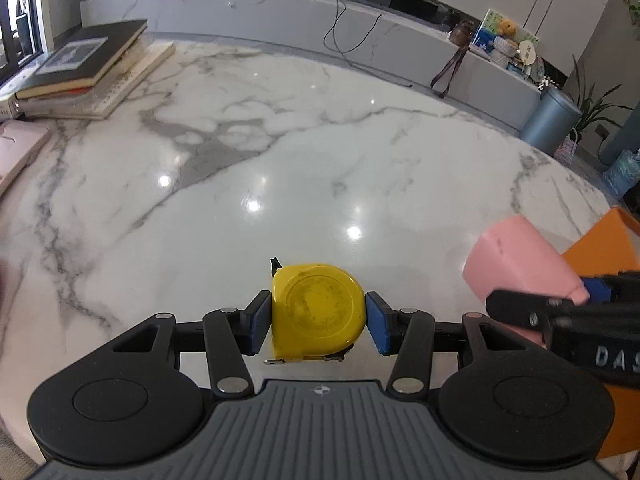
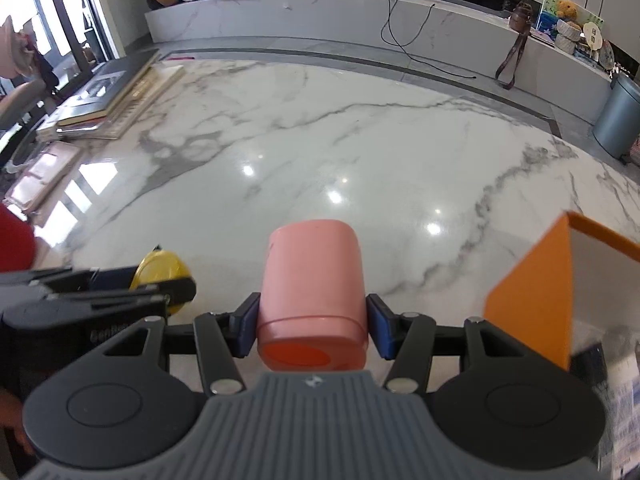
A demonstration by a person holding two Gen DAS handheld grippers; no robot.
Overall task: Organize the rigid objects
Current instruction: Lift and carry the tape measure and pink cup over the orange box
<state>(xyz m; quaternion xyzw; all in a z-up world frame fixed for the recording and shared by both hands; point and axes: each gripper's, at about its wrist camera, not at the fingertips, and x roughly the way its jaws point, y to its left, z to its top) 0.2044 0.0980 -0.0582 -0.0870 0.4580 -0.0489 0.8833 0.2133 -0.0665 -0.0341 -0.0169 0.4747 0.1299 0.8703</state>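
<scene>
From your left camera, your left claw [image 1: 318, 322] is closed part way on a yellow tape [image 1: 318, 312]. Both blue pads [image 1: 258, 322] press its sides, so the tape is held over the white marble table [image 1: 280, 160], near the bottom middle of the view. A bit of the metal strip sticks out under it. To the right you see your right claw [image 1: 576, 304] with a pink cup [image 1: 520, 264] in it, and an orange box [image 1: 604, 256] just behind. A pile of books [image 1: 88, 68] lies far off at the top left. From your right camera, your right claw [image 2: 312, 326] is closed part way on the pink cup [image 2: 312, 280]. The pads touch both its sides, and the cup's round end faces you. The orange box [image 2: 528, 292] stands near on the right, with its top open. On the left, your left claw [image 2: 160, 292] holds the yellow tape [image 2: 160, 268] beside the cup.
</scene>
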